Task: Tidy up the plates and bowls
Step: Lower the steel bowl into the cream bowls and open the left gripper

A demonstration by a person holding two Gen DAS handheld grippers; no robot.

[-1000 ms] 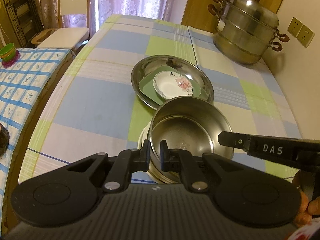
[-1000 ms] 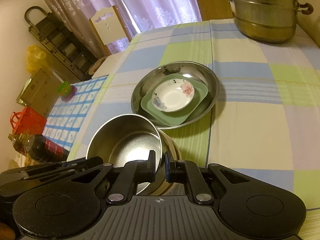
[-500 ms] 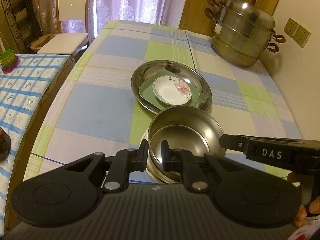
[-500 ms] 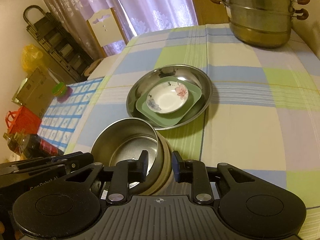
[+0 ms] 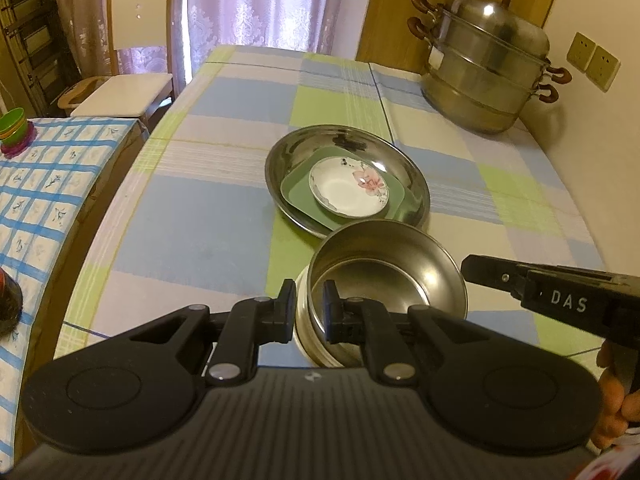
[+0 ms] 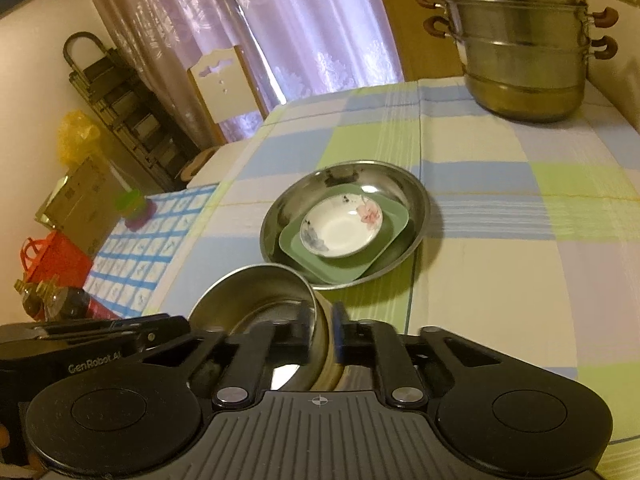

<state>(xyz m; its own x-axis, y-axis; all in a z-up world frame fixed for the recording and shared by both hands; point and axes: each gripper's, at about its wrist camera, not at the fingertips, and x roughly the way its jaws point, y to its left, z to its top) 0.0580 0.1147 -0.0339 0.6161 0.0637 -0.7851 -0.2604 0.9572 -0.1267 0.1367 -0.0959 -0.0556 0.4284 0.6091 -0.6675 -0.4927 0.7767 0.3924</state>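
Observation:
A steel bowl (image 5: pixel 384 276) sits nested in a cream bowl (image 5: pixel 306 344) near the table's front. My left gripper (image 5: pixel 307 304) straddles their left rim, jaws a little apart. My right gripper (image 6: pixel 322 330) has its jaws on either side of the right rim of the steel bowl (image 6: pixel 256 296). Behind stands a wide steel plate (image 5: pixel 416 184) holding a green square plate (image 5: pixel 296 194) and a white flowered dish (image 5: pixel 348 194). The wide steel plate (image 6: pixel 416 208), green square plate (image 6: pixel 296 240) and white flowered dish (image 6: pixel 340 232) also show in the right wrist view.
A steel steamer pot (image 5: pixel 484 68) stands at the back right by the wall. A blue-checked side table (image 5: pixel 48 184) with green cups (image 5: pixel 14 126) lies left. A white chair (image 5: pixel 132 80) stands behind. A dark bottle (image 6: pixel 76 308) is at the left.
Both grippers have opened a little and now straddle the bowl rims. Both cameras have pulled back and risen slightly.

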